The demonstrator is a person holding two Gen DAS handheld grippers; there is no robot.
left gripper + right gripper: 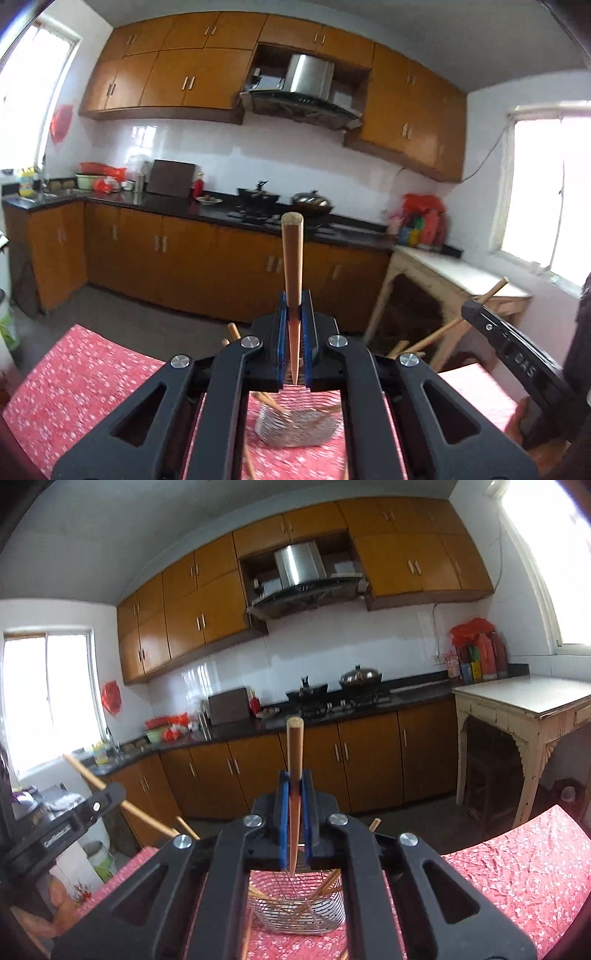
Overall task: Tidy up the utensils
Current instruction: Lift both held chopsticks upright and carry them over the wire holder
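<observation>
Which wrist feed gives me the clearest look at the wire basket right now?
The right wrist view. There the wire basket shows sharp between the right gripper's arms, its rim, wires and the chopsticks inside readable. In the left wrist view the basket is blurred and largely hidden behind the left gripper.

Left gripper (pixel 294 314): jaws closed on a wooden chopstick (pixel 292 258), which stands upright between the blue pads. Right gripper (pixel 294 794): jaws likewise closed on a second chopstick (pixel 294 753), also upright. Both are raised, side by side, facing roughly forward.
</observation>
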